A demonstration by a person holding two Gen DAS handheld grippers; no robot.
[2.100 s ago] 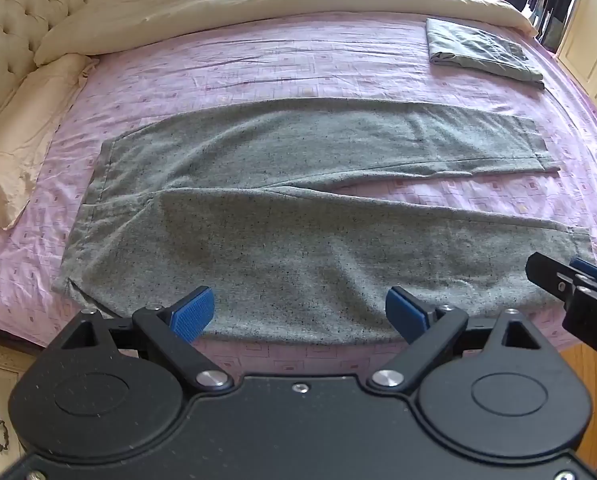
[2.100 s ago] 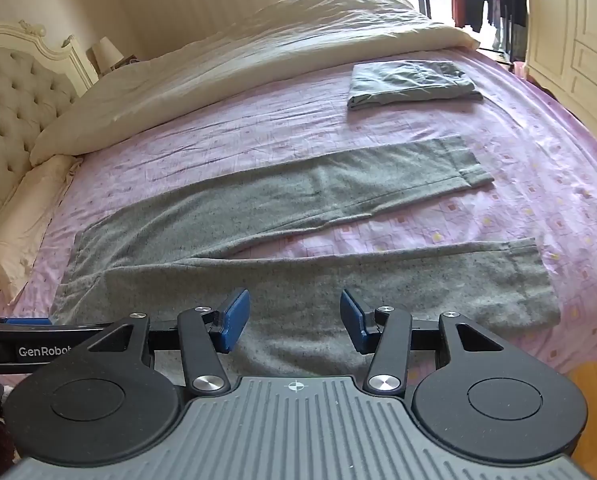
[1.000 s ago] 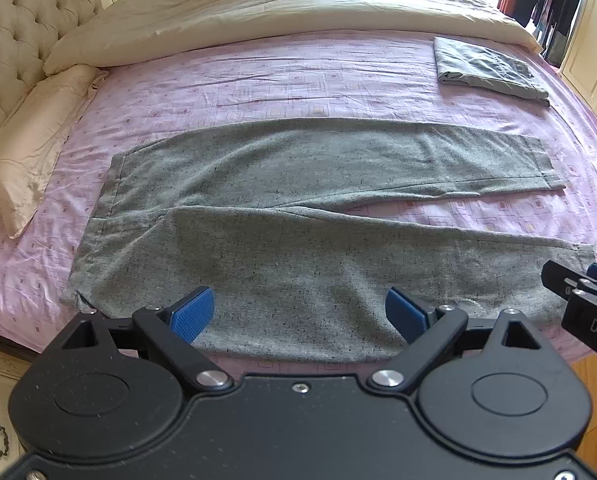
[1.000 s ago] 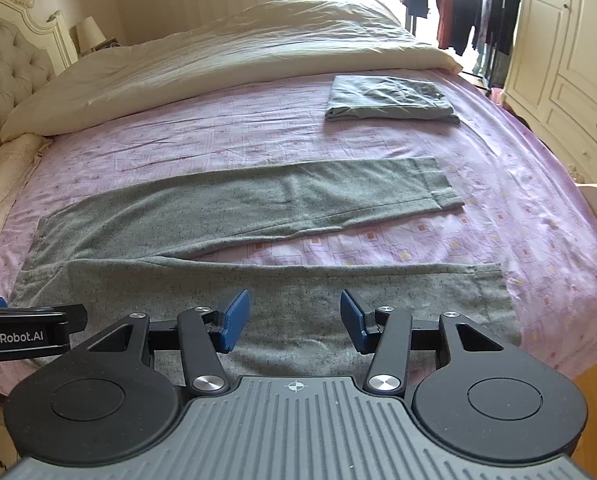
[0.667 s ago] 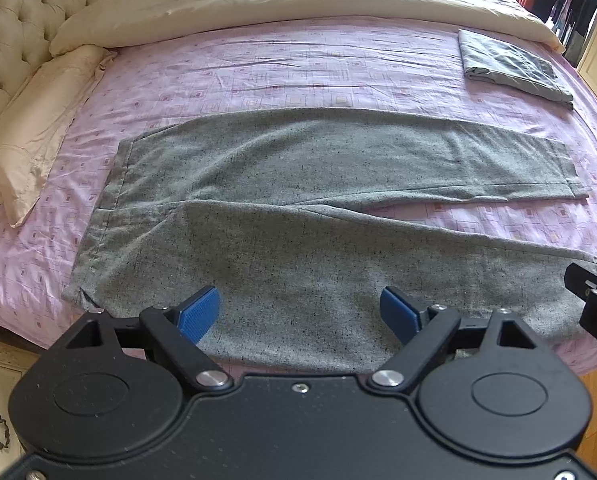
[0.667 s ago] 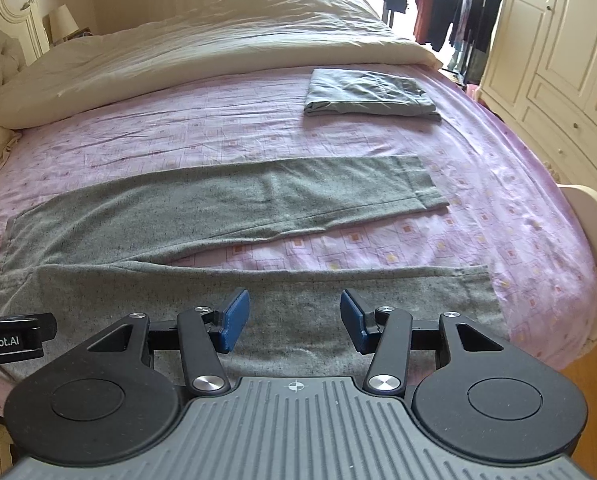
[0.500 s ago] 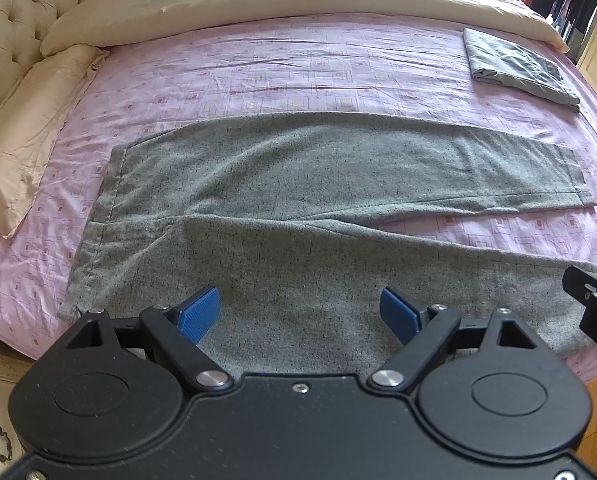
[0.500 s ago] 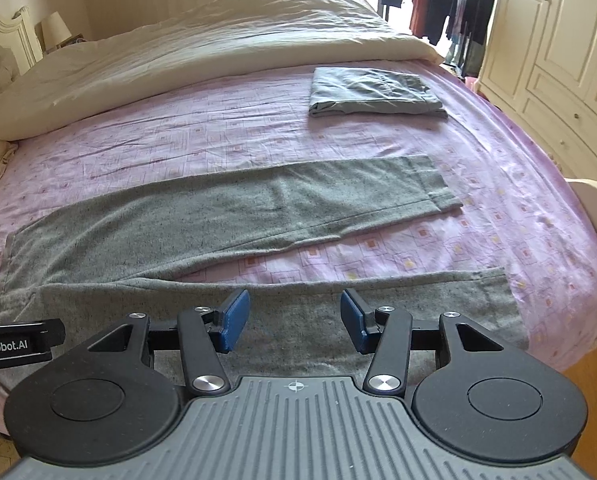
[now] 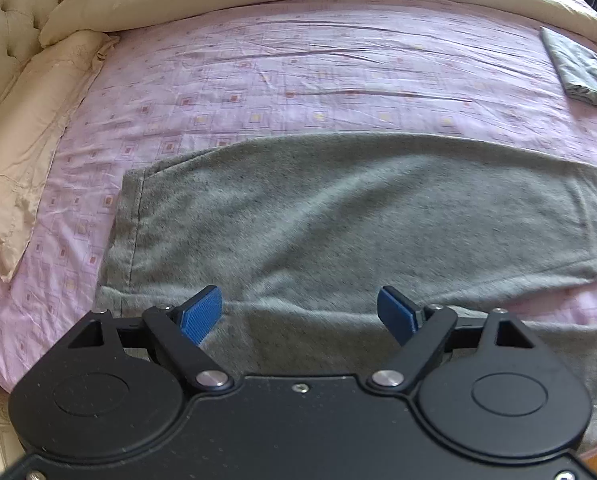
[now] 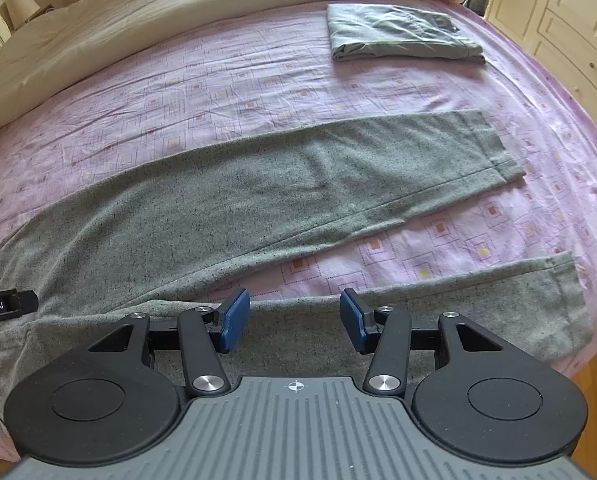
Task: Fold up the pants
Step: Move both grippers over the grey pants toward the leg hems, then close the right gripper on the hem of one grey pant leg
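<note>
1. We had the grey pants (image 10: 234, 204) spread flat on the bed (image 10: 258, 80), waistband toward the pillow side, both legs running out to the right in the right wrist view.
2. Far leg lay flat, hem (image 10: 502, 160) squared off; near leg (image 10: 498, 320) ran along the bed's near edge, with a wedge of pink sheet showing between the two.
3. Our left claw (image 9: 300, 314) hung over the waist end of the pants (image 9: 338, 216), pointing steeply down. Its jaws had just been closing a little but stood wide apart, blue pads (image 9: 200, 314) clear of the cloth, nothing gripped.
4. Our right claw (image 10: 294, 318) sat over the inner edge of the near leg, about mid-length. Jaws partly open, narrower gap than the left, nothing pinched between the pads (image 10: 234, 318).
5. Tip of the left claw showed at the left edge of the right wrist view, over the waist end.
6. Left wrist view was blurred, so fine fabric detail there was unreadable.
7. Folded grey garment (image 10: 402, 32) sat further up the bed, well apart from the pants, near the cream duvet (image 10: 138, 12).
8. Cream pillow (image 9: 30, 128) lay along the bed's left side by the tufted headboard (image 9: 14, 12).
</note>
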